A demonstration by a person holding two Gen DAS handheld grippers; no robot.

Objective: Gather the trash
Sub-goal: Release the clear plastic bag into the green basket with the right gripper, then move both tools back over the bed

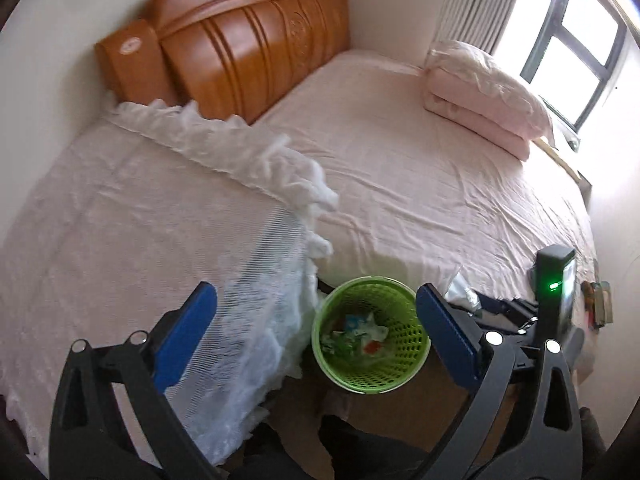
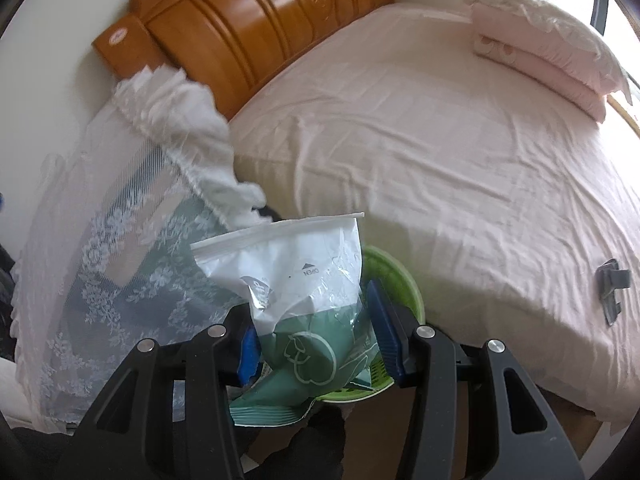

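A green perforated waste basket (image 1: pixel 370 350) stands on the floor beside the bed with crumpled wrappers inside; its rim shows in the right wrist view (image 2: pixel 394 270). My left gripper (image 1: pixel 316 334) is open and empty, above the basket. My right gripper (image 2: pixel 314 334) is shut on a white and green resealable plastic bag (image 2: pixel 296 280), held upright over the basket and hiding most of it. In the left wrist view the right gripper's body (image 1: pixel 554 288) and a bit of the bag (image 1: pixel 460 286) show at the right.
A pink-sheeted bed (image 1: pixel 420 184) with a wooden headboard (image 1: pixel 248 36) fills the room. Folded pink quilts (image 1: pixel 488 96) lie near the window (image 1: pixel 576 36). A white lace-covered cabinet (image 1: pixel 132 216) stands left of the basket. A small grey object (image 2: pixel 612 284) lies on the bed.
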